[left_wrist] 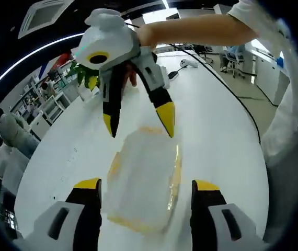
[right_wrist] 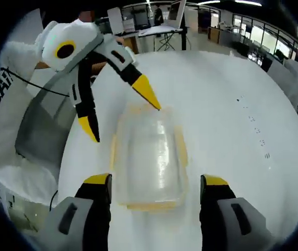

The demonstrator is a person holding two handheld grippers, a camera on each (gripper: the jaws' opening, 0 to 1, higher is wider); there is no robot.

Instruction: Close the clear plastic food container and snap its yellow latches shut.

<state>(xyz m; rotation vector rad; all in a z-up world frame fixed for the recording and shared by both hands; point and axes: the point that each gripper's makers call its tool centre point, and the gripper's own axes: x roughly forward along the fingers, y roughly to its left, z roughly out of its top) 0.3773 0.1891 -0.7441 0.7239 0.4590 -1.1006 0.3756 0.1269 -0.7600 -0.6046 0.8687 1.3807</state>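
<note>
Seen along the left gripper [left_wrist: 146,185], whose jaws stood wide apart and held nothing, the clear plastic food container [left_wrist: 144,180] lay between them on the white table [left_wrist: 217,136], its lid apparently down. The right gripper [left_wrist: 138,123], equally spread and empty, hovered just beyond the container's far end. Judging by this, the latching step was in hand; next, a jaw tip must press a yellow latch [right_wrist: 151,205] home. The container looked empty, though blur left that uncertain.
</note>
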